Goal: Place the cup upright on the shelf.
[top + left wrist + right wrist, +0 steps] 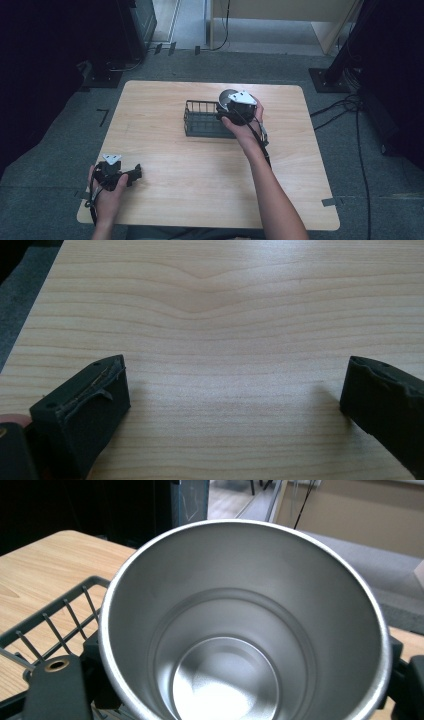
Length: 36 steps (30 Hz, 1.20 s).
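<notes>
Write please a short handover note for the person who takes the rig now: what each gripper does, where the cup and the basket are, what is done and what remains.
Right gripper: shut on the steel cup, one of its fingers on each side of the cup, which is empty. It holds the cup at the right end of the black wire basket; whether the cup already rests in the basket I cannot tell.
Left gripper: open, holding nothing, low over the bare table near its front left corner.
Done: cup grasped and brought to the basket.
Left: probably to set the cup in the basket and release it.
</notes>
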Each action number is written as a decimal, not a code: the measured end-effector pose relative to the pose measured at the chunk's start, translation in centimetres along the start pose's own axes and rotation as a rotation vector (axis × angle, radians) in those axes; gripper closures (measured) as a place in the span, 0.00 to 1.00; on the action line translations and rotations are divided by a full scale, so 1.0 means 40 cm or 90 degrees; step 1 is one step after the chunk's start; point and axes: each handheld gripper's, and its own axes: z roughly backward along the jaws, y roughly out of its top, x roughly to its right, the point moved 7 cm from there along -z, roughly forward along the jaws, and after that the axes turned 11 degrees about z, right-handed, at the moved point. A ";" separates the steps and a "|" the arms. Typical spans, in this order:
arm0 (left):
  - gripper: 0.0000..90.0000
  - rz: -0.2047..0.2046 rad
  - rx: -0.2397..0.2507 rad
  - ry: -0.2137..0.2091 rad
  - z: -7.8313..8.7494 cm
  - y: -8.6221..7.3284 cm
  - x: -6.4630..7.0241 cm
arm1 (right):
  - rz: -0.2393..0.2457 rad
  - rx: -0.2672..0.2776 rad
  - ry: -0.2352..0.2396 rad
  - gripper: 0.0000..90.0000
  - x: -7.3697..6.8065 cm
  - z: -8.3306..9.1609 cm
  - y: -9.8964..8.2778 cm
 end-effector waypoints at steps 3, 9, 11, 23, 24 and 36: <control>0.00 0.000 0.000 0.000 0.000 0.000 0.000 | -0.006 -0.010 0.005 0.20 -0.005 -0.018 -0.011; 0.00 0.000 0.000 0.000 0.000 0.000 0.000 | -0.007 -0.036 0.014 0.20 -0.014 -0.046 -0.036; 0.00 0.000 0.000 0.000 0.000 0.000 0.000 | -0.009 -0.044 0.018 0.20 -0.017 -0.054 -0.045; 0.00 0.000 0.000 0.000 0.000 0.000 0.000 | -0.023 -0.105 0.042 0.20 -0.030 -0.083 -0.083; 0.00 0.000 0.000 -0.001 0.000 0.000 0.001 | -0.023 -0.105 0.042 0.20 -0.030 -0.083 -0.083; 0.00 -0.001 0.000 -0.001 0.000 0.000 0.001 | -0.013 -0.138 0.056 0.07 -0.026 -0.077 -0.077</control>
